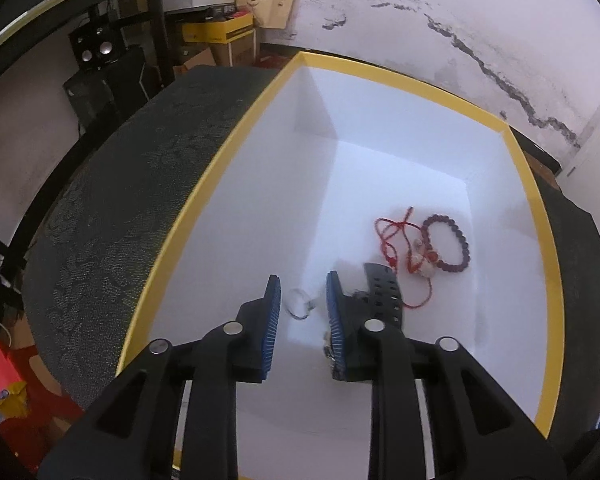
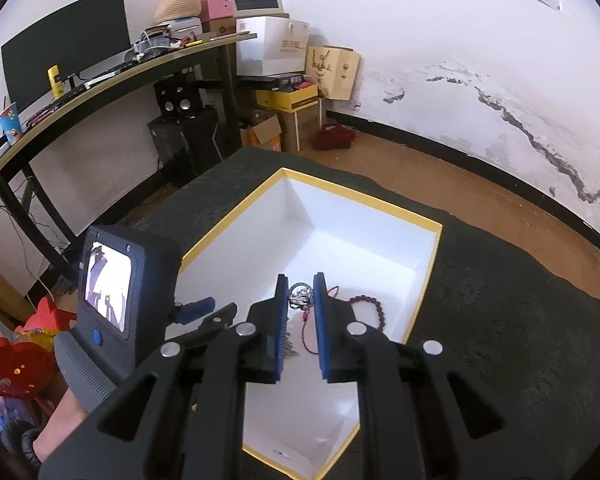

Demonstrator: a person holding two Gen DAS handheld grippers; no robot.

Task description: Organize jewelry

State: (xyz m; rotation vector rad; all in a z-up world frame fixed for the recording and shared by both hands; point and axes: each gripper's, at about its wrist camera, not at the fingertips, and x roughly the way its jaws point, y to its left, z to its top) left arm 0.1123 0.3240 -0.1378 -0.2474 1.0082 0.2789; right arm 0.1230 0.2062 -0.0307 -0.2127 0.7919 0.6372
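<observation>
Both grippers over the white yellow-rimmed box, jewelry lying on its floor.

Left gripper is down inside the box, jaws apart, nothing between them; a small clear ring-like piece lies on the floor in the gap, looks untouched. Just right of its right finger: a dark perforated strap, then a red cord bracelet tangled with pale beads, and a dark purple bead bracelet touching it, near the box's right wall. Right gripper hangs above the box's middle, jaws narrowly apart; a silvery chain cluster shows between the tips, can't tell if pinched or lying below. The bead bracelet and red cord show to its right. Box sits on a dark textured cloth. Left gripper's body with its small screen is at the box's left edge.
</observation>
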